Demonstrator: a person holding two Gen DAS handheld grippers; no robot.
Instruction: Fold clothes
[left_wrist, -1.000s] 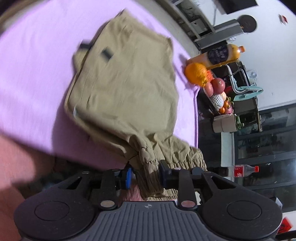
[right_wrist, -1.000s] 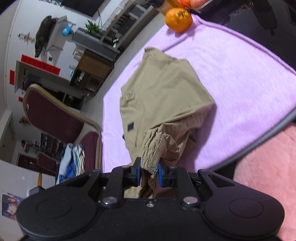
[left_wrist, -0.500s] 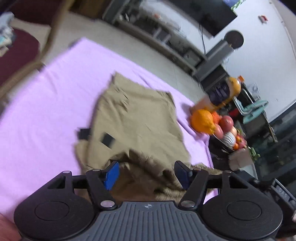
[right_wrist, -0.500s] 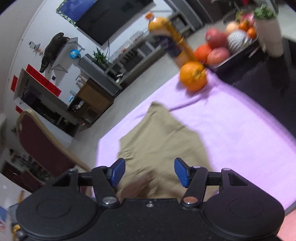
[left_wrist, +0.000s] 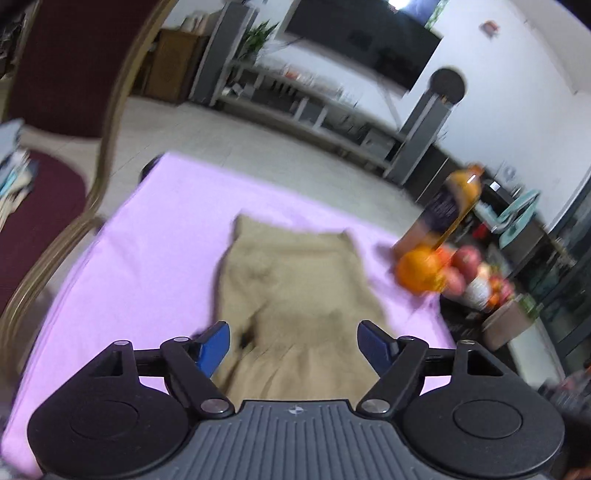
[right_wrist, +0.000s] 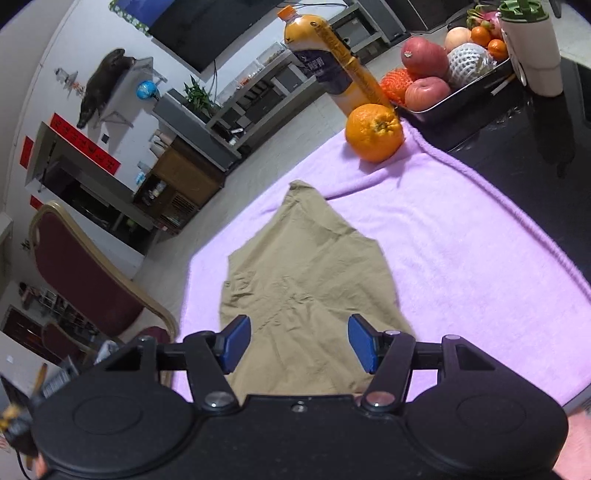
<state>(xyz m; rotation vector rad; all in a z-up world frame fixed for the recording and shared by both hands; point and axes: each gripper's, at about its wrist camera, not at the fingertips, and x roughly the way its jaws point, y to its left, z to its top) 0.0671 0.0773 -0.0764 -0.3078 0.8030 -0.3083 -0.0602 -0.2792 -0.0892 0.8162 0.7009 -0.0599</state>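
Note:
Folded khaki trousers (right_wrist: 306, 280) lie flat on a purple blanket (right_wrist: 461, 251); they also show, blurred, in the left wrist view (left_wrist: 295, 291), on the same blanket (left_wrist: 155, 251). My left gripper (left_wrist: 293, 345) is open and empty, above the near end of the trousers. My right gripper (right_wrist: 300, 343) is open and empty, also above their near end. The near edge of the cloth is hidden behind both gripper bodies.
An orange (right_wrist: 373, 132), a juice bottle (right_wrist: 325, 55) and a metal tray of fruit (right_wrist: 476, 88) stand at the blanket's far right corner, a cup (right_wrist: 535, 48) beside them. A maroon chair (left_wrist: 55, 110) stands left of the table.
Both grippers let go of the trouser cuffs, opened wide and lifted back. The trouser legs now lie folded over onto the upper part.

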